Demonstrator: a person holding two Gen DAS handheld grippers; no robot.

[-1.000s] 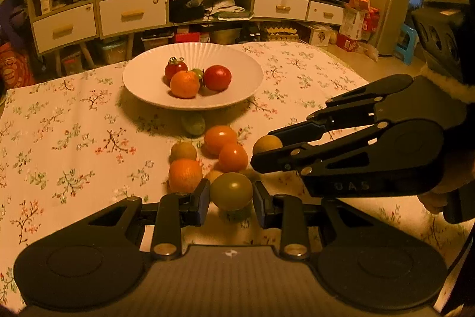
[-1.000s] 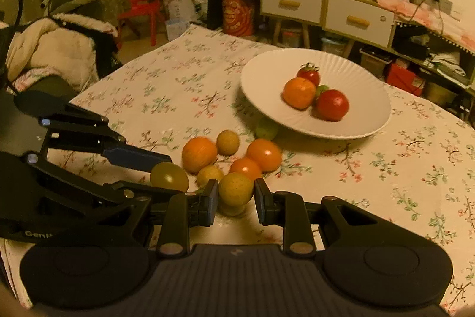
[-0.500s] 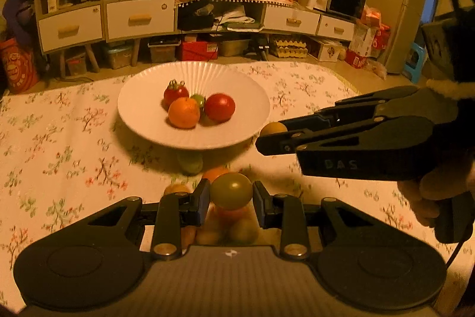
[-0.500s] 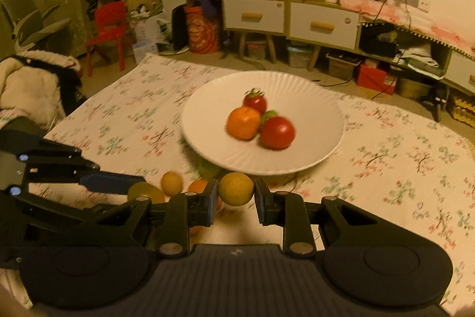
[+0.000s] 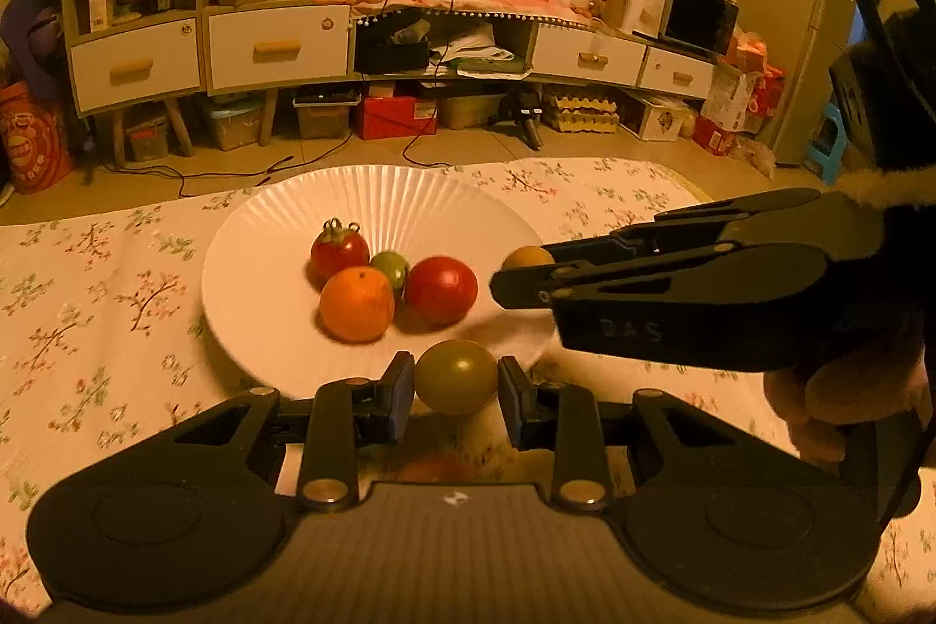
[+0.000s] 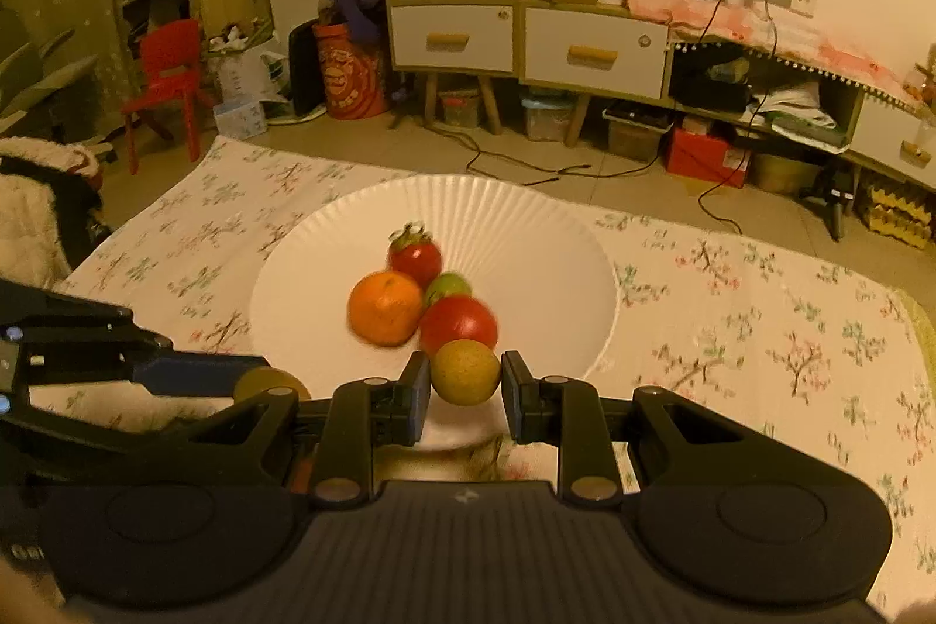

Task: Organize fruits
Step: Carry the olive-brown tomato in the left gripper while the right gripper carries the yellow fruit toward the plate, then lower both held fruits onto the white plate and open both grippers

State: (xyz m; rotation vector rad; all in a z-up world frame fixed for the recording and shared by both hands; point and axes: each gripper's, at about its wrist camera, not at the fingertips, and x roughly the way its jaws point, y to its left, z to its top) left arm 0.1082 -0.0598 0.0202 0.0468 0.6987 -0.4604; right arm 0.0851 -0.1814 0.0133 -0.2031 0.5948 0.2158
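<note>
Both tongs lifted off desk, now over near rim of plate (image 5: pixel 245 273); left tongs (image 5: pixel 455 378) clamp green tomato (image 5: pixel 455 376), right tongs (image 6: pixel 465 378) clamp yellow fruit (image 6: pixel 465 371); release into plate looks next

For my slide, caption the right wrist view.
Right gripper carries a yellow fruit over the white plate.

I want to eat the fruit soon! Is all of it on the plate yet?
Not yet. Four fruits already sit on the white plate: an orange, two red tomatoes and a small green fruit. The left gripper holds a green tomato and the right gripper a yellow fruit, both near the plate's front edge. Something reddish shows blurred below the left gripper, so more may remain.
</note>
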